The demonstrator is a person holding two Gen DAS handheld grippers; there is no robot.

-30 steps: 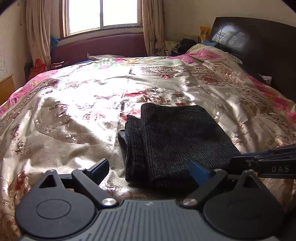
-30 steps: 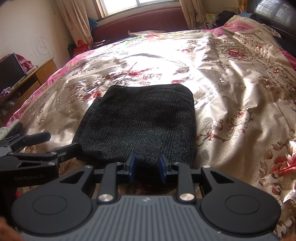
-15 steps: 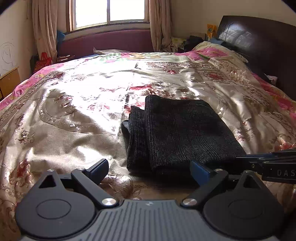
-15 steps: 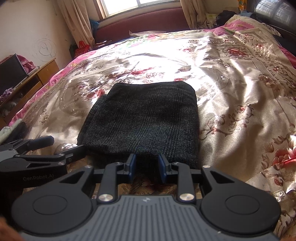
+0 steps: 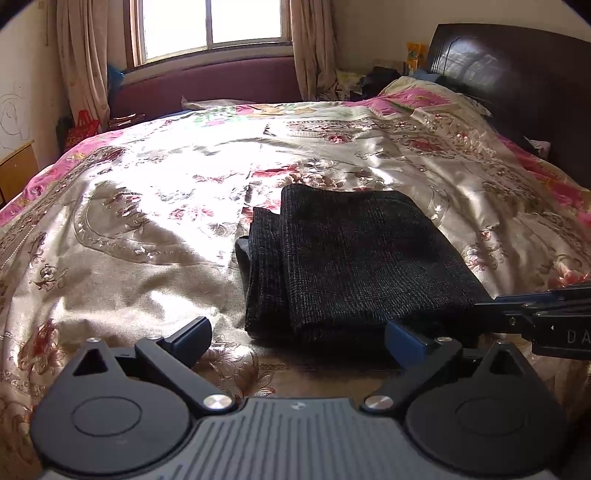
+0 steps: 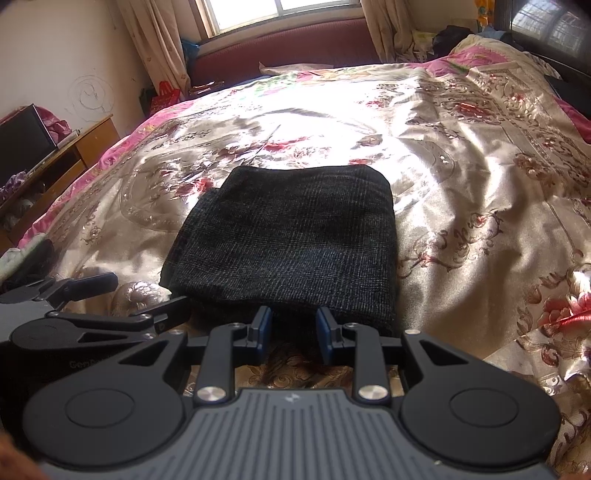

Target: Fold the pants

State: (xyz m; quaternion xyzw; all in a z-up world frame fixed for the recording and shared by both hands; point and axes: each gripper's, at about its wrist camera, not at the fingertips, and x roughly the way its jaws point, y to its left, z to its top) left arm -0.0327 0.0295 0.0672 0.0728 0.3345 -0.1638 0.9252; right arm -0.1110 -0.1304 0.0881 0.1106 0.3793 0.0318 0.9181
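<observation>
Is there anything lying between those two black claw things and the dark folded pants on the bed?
Nothing visible. The pants lie alone on the bedspread, their near edge right at the tips of the right gripper. The left gripper, jaws wide apart, sits just short of that edge, with only bare bedspread between.

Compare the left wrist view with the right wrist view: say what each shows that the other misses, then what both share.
Only the left wrist view shows the dark headboard and the stepped layers along the left edge of the folded pants.

Only the right wrist view shows the wooden cabinet with a dark screen on it, beside the bed.

Both show the pants lying folded on the floral bedspread, the window with curtains, the left gripper with jaws wide apart, and the right gripper, jaws narrower but with a clear gap, both at the pants' near edge.
</observation>
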